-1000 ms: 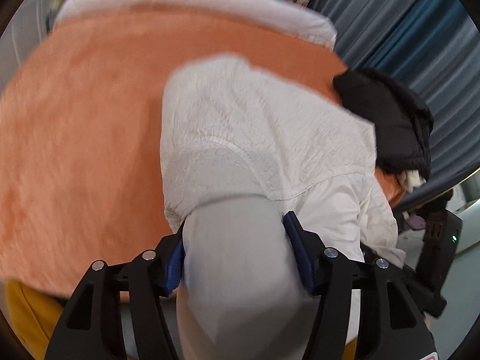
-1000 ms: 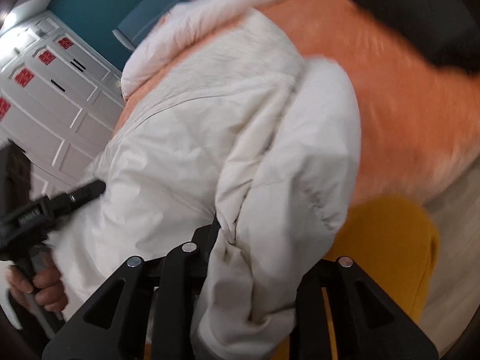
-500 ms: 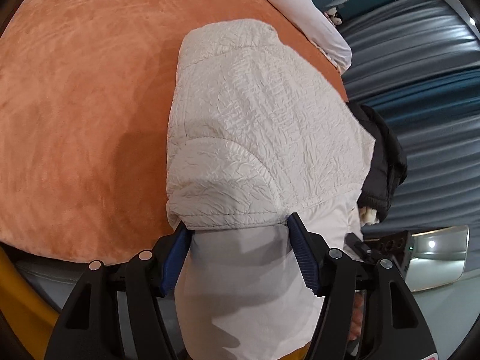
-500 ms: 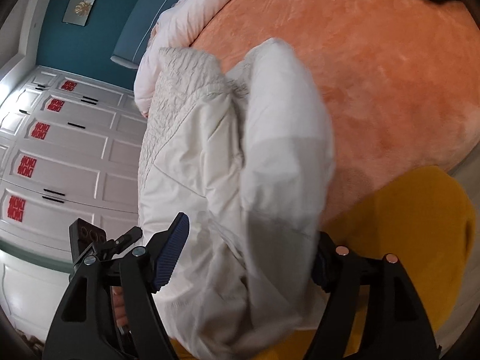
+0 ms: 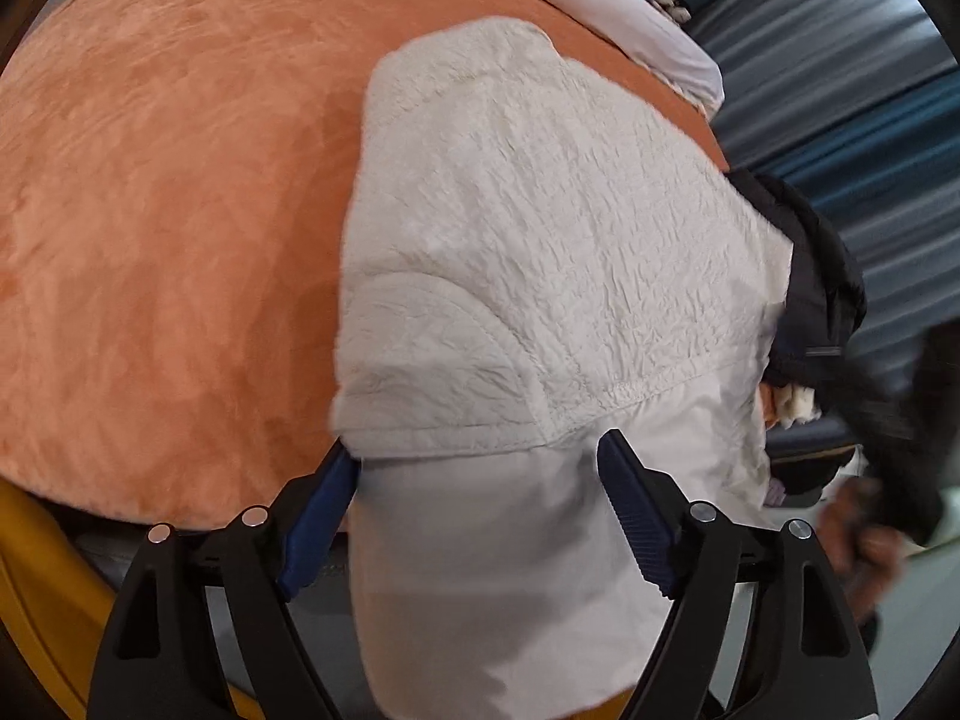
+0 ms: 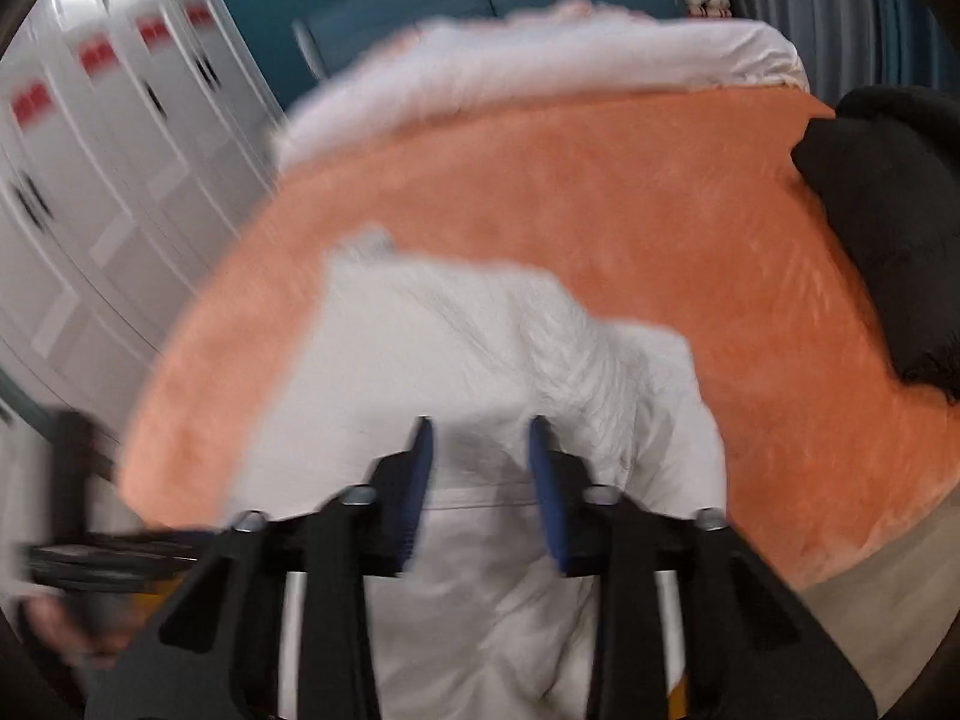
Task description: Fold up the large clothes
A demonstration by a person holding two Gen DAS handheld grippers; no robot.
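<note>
A: Big stuff first. What's lying ahead of the claws?

B: The bed [image 5: 168,228] with its orange blanket is filling everything beyond both claws. The white jacket [image 5: 540,252] is lying on it, starting right between the left claw [image 5: 480,510] fingers and running away from it up the bed.

A: Progress?

B: Looking partly folded. The quilted part is lying fairly flat with one side turned in, but the smooth lower part is hanging off the bed edge through both claws. I'd judge the bottom-up fold and final tidy are still remaining.

A: Long axis?

B: Running straight away from the left claw, near end at the bed edge, far end pointing toward the white pillows [image 5: 630,18] at the head. Which end is the collar, can't tell.

A: Claw states?

B: Left claw is standing wide apart, fabric passing between the blue pads [image 5: 636,516] without being pinched. Right claw [image 6: 480,480] is standing partly apart, narrower, jacket cloth sitting in the gap; the view is blurring, so whether it's pinching I can't tell.

A: Anything smaller?

B: A black garment [image 6: 888,240] is sitting off to the right of the right claw, on the far bed edge, apart from the jacket in that view.
</note>
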